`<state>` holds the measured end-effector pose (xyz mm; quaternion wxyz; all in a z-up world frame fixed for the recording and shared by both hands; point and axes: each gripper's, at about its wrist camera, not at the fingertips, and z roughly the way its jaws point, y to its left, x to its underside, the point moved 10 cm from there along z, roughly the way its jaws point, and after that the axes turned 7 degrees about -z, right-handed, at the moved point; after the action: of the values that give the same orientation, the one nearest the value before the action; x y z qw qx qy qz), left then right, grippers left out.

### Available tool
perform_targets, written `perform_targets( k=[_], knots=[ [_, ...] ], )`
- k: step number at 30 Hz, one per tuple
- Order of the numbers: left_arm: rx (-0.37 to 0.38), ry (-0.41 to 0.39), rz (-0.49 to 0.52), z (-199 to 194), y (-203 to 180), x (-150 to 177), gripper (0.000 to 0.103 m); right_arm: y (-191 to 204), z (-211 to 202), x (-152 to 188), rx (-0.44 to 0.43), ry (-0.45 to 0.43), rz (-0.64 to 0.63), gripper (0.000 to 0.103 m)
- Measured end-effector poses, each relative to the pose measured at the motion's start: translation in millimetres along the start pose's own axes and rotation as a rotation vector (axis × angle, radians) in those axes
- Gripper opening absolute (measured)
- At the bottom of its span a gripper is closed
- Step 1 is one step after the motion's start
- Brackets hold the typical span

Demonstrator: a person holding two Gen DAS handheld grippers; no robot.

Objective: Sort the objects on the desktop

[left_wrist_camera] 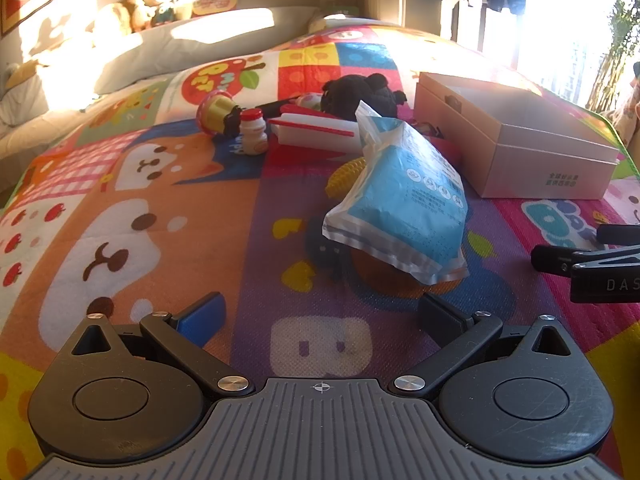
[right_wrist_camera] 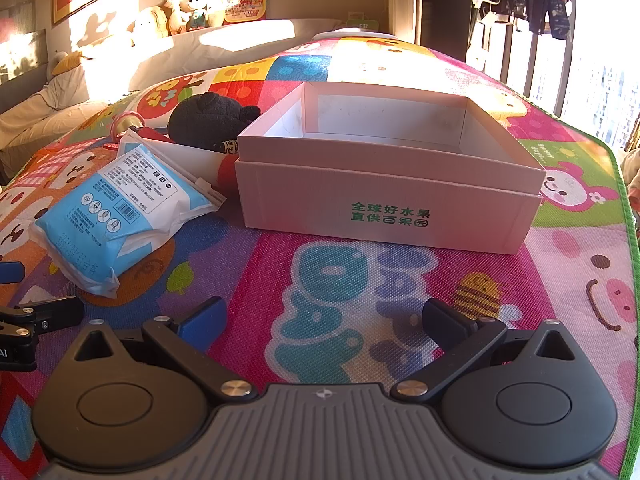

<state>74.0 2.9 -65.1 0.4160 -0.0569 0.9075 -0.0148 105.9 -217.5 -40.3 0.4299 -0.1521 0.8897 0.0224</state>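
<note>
Both grippers hover low over the play mat (left_wrist_camera: 132, 216), tilted down, nothing between the fingers. Left gripper (left_wrist_camera: 322, 314) jaws spread wide, one blue pad, one black. Right gripper (right_wrist_camera: 324, 318) same, wide and empty.

Nearest sortable thing is the blue-and-white pouch (left_wrist_camera: 404, 200), straight ahead of the left gripper and slightly right. Soft crinkly plastic, puffy, propped up on other things with its near sealed edge lifted off the mat. Long axis runs away from the left gripper, leaning up and back. In the right wrist view the pouch (right_wrist_camera: 120, 208) sits off to the left, so the left hand is the nearer one, I judge.

Open cardboard box (right_wrist_camera: 392, 200) sits right in front of the right gripper, stiff pale walls, green print, looks empty inside. Likely the drop spot.

Behind the pouch, a loose pile:
- yellow ridged corn toy (left_wrist_camera: 346, 178), half hidden
- small white bottle (left_wrist_camera: 253, 132), red cap, upright
- red and white plastic case (left_wrist_camera: 316, 130)
- black plush toy (left_wrist_camera: 360, 94), fuzzy
- pink and gold cup toy (left_wrist_camera: 216, 110), on its side
</note>
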Motion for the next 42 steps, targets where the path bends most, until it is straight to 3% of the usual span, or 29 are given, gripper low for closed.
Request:
perform_targets(
  k=[31,42],
  knots=[
    [0.001,-0.001,-0.001,0.7,0.6,-0.2,0.103,1.0,3.8,0.6,0.000,0.002,0.001,0.103],
    [0.001,0.004,0.000,1.4,1.0,0.2,0.103,6.8,-0.9,8.3,0.102,0.133,0.088,0.103]
  ],
)
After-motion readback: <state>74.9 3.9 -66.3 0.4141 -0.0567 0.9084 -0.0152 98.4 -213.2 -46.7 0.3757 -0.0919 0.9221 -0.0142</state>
